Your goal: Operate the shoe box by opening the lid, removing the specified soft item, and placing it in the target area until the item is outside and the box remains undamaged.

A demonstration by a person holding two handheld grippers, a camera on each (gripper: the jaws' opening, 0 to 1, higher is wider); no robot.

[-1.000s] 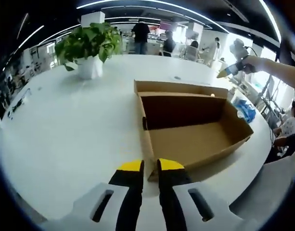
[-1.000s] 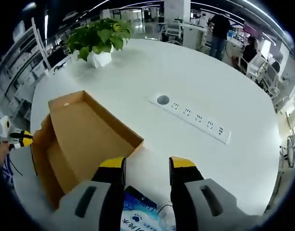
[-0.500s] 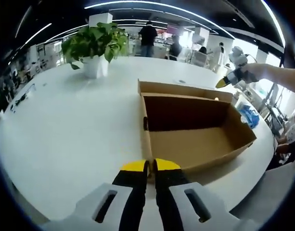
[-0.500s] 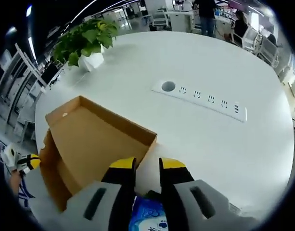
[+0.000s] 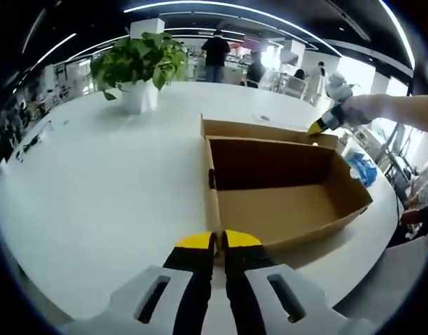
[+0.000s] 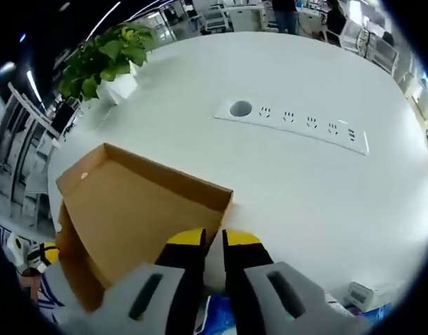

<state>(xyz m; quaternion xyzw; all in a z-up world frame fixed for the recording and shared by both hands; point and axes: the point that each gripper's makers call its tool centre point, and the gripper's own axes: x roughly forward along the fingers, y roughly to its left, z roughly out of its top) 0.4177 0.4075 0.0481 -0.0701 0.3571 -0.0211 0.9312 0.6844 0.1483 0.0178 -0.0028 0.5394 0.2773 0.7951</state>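
Observation:
The open brown shoe box (image 5: 276,202) lies on the white table (image 5: 95,188), nothing inside it, its lid flap (image 5: 262,128) laid back at the far side. My left gripper (image 5: 219,241) is shut on the box's near corner wall. My right gripper (image 5: 320,126), held by a hand, hovers over the box's far right corner. In the right gripper view that right gripper (image 6: 214,239) has its jaws closed together just short of the box (image 6: 130,216) rim. A soft blue packet (image 5: 359,166) lies on the table beside the box, and the blue packet (image 6: 216,323) peeks out under my right gripper.
A potted plant (image 5: 137,63) stands far left on the table; the plant (image 6: 102,59) sits beyond the box in the right gripper view. A white power strip (image 6: 290,122) is set in the tabletop. People stand at the back (image 5: 215,49). My left gripper's yellow tip (image 6: 38,257) is at the box's far end.
Over the second both grippers' jaws have closed, the left onto the box corner. The right gripper has dropped closer to the box's far rim.

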